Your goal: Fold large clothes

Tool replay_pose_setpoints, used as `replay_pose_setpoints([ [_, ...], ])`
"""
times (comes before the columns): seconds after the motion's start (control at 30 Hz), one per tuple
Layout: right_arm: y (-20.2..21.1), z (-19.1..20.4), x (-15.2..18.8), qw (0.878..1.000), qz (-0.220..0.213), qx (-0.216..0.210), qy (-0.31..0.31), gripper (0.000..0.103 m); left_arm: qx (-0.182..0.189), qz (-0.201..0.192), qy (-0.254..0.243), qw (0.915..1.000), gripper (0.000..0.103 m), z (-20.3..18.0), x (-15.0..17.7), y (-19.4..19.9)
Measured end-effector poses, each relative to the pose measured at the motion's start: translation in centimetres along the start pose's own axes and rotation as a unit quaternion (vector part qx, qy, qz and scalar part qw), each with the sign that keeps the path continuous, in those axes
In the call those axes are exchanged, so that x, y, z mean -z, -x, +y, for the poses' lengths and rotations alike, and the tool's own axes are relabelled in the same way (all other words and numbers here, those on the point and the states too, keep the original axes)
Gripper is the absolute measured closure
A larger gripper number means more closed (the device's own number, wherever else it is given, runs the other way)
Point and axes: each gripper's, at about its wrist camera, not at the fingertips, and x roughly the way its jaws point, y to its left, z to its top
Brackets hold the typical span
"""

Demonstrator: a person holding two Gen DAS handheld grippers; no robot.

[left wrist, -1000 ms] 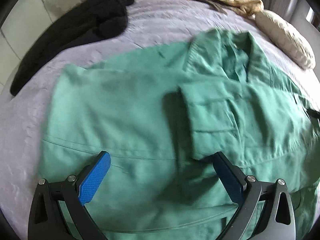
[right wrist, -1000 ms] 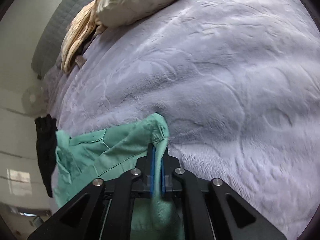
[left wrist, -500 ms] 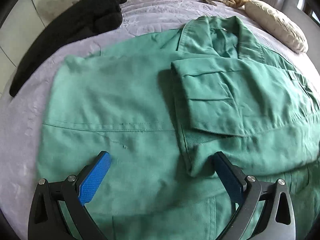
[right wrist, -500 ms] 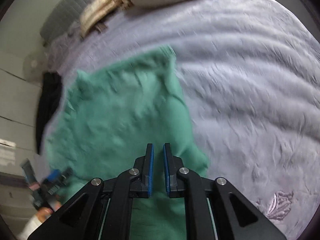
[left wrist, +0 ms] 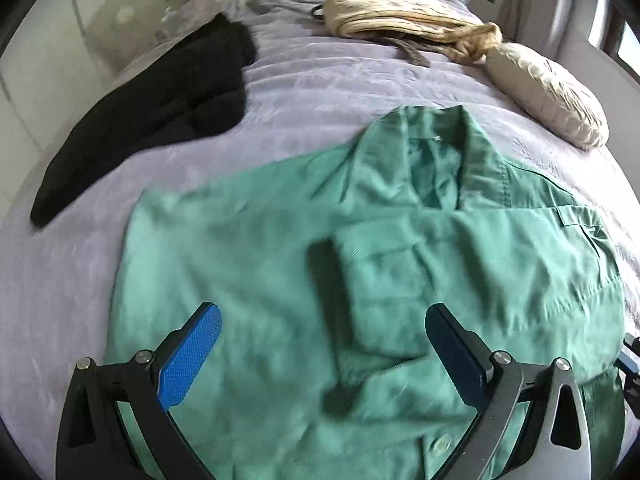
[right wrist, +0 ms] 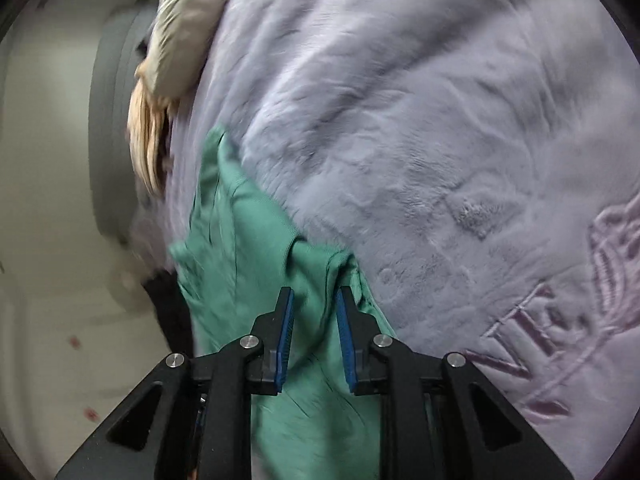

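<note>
A green collared shirt [left wrist: 248, 264] lies flat on the lilac bedspread [left wrist: 320, 92], collar towards the headboard, with one sleeve [left wrist: 384, 280] folded across its front. My left gripper [left wrist: 320, 340] is wide open and empty above the shirt's lower half. In the right wrist view the shirt's right side [right wrist: 256, 240] lies along the bedspread [right wrist: 440, 120]. My right gripper [right wrist: 314, 320] is partly open just over that edge, with nothing between its blue pads.
A black garment [left wrist: 160, 100] lies at the bed's left side. A beige garment [left wrist: 408, 28] and a cream pillow [left wrist: 548, 96] lie near the grey headboard; the pillow also shows in the right wrist view [right wrist: 188, 24]. Purple embroidery [right wrist: 560, 328] marks the bedspread on the right.
My right gripper let go of the shirt's fabric, opened a little and turned towards the shirt's right edge. My left gripper stayed open and pulled back, so more of the bed shows.
</note>
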Motion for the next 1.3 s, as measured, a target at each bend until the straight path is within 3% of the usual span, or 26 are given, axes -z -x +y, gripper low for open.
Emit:
replay_pose_setpoints([
  [0.13, -0.2, -0.9, -0.1, 0.999, -0.023, -0.017, -0.032, 0.079, -0.017, 0.025, -0.028, 0.9992, 0.0, -2.4, -0.5, -3.1],
  [0.2, 0.0, -1.5, 0.0, 0.998, -0.033, -0.005, -0.047, 0.1, -0.026, 0.04, -0.031, 0.9984, 0.0, -2.9, -0.2, -4.3],
  [0.33, 0.9, -0.2, 0.9, 0.997, -0.052, 0.057, 0.015, 0.101, -0.021, 0.036, -0.021, 0.9989, 0.0, -2.6, 0.3, -4.9],
  [0.57, 1.7, -0.1, 1.1, 0.994, -0.05, 0.094, 0.031, 0.101, -0.014, 0.043, -0.019, 0.9988, 0.0, -1.5, -0.8, -5.0],
  [0.7, 3.3, 0.5, 1.2, 0.994, -0.045, 0.095, 0.04, 0.099, -0.017, 0.02, -0.026, 0.9993, 0.0, 0.4, 0.0, -1.6],
  [0.8, 4.6, 2.2, 1.9, 0.99, -0.051, 0.093, 0.09, 0.095, -0.01, 0.018, -0.036, 0.9992, 0.0, 1.4, 1.4, 0.2],
  [0.93, 3.0, 6.6, 3.0, 0.972, -0.038, 0.103, 0.208, 0.095, 0.002, 0.028, -0.054, 0.9982, 0.0, 1.0, 3.0, 0.0],
  [1.03, 0.1, 7.4, 3.3, 0.961, -0.014, 0.127, 0.245, 0.095, -0.026, 0.049, -0.055, 0.997, 0.0, 0.7, 3.9, -2.2],
  [1.13, -2.4, 6.0, 2.7, 0.95, 0.0, 0.191, 0.248, 0.098, -0.004, 0.059, -0.021, 0.998, 0.0, 2.0, 4.4, -3.0],
  [1.17, -2.4, 5.0, 2.1, 0.955, 0.005, 0.18, 0.235, 0.103, -0.011, 0.056, -0.02, 0.9981, 0.0, 2.5, 4.4, -2.8],
  [1.23, -1.7, 3.7, 1.6, 0.963, 0.004, 0.154, 0.223, 0.103, -0.033, 0.052, -0.027, 0.9977, 0.0, 3.2, 4.7, -2.6],
  [1.3, -1.0, 3.2, 1.4, 0.962, 0.002, 0.154, 0.226, 0.103, -0.062, 0.071, -0.03, 0.9951, 0.0, 4.3, 5.2, -3.1],
])
